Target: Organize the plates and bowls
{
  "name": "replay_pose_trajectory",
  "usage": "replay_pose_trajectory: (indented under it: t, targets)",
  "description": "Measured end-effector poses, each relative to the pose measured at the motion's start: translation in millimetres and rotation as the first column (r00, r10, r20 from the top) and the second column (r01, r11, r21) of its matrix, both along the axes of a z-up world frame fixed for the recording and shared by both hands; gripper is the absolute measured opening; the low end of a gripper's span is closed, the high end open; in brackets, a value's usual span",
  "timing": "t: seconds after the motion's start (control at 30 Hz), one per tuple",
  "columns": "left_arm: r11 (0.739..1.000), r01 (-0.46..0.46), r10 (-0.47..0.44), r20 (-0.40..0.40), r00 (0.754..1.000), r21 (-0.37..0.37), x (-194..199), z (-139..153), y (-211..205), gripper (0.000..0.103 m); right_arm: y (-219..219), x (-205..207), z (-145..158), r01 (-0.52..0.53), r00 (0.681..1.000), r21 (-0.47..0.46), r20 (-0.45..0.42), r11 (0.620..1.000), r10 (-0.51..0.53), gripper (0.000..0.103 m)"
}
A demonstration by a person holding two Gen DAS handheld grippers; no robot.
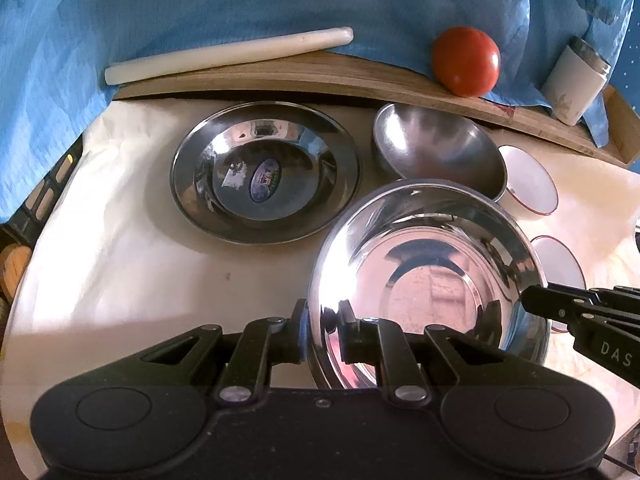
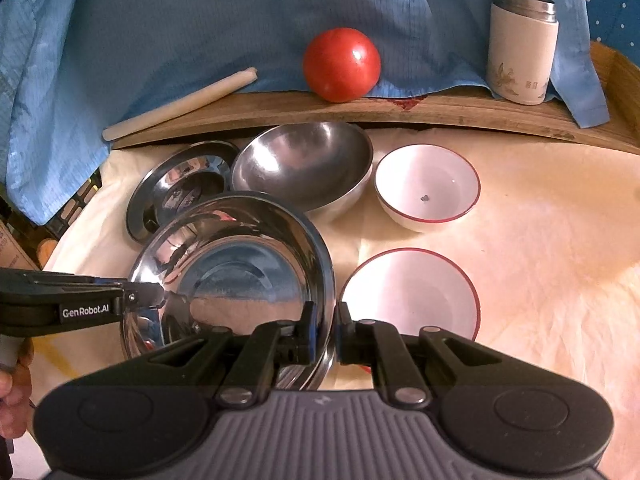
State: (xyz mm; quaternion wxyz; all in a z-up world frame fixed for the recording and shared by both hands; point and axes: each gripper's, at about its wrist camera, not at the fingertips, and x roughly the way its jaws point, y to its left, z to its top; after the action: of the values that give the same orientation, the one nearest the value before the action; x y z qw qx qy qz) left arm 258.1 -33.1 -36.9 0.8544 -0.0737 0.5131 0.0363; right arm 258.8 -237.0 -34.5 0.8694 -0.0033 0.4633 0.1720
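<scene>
A red tomato is seen resting on a wooden board at the back, against a blue cloth. A white rod is laid slantwise along the board's left end. A white flask with a metal top is stood upright at the right. The surface is covered in cream sheeting.

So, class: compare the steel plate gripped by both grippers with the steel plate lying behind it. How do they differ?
1. The gripped steel plate is clamped at opposite rims by the left gripper and right gripper; the far steel plate lies untouched on the cloth.
2. Only the far plate bears a sticker.
Both are shiny, round and empty.
</scene>
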Motion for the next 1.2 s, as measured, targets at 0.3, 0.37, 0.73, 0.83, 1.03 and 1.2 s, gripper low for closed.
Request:
replay_pose_trajectory:
  t: [0.3,0.37,0.73,0.83,1.03,1.2]
  targets:
    - [1.000,-0.003,0.003,-0.003,1.000,-0.006,2,-2,2,0.015,3,3,1,-0.004,1.000,-0.003,0.004,1.000,0.004,0.012]
    - [1.000,-0.004,0.004,-0.009,1.000,-0.010,2,-3,3,0.016,4,3,2,-0.008,1.000,-0.006,0.003,1.000,0.008,0.013]
    - [0.999,-0.006,0.006,-0.010,1.000,-0.035,-2,-4,9,0.020,13,0,5,-0.022,1.000,-0.020,0.011,1.000,0.022,0.027]
    - [0.999,-0.009,0.009,-0.006,1.000,-0.037,-3,-3,11,0.020,14,0,5,-0.019,1.000,-0.020,0.013,1.000,0.019,0.030]
    - [0.999,-0.030,0.031,0.021,0.999,-0.028,-6,4,19,0.044,18,-4,10,-0.020,0.999,-0.023,0.043,1.000,0.021,0.047]
    - [0.998,-0.062,0.063,0.044,0.997,-0.026,-7,9,31,0.070,26,-5,15,-0.032,0.996,-0.030,0.083,0.999,0.034,0.074]
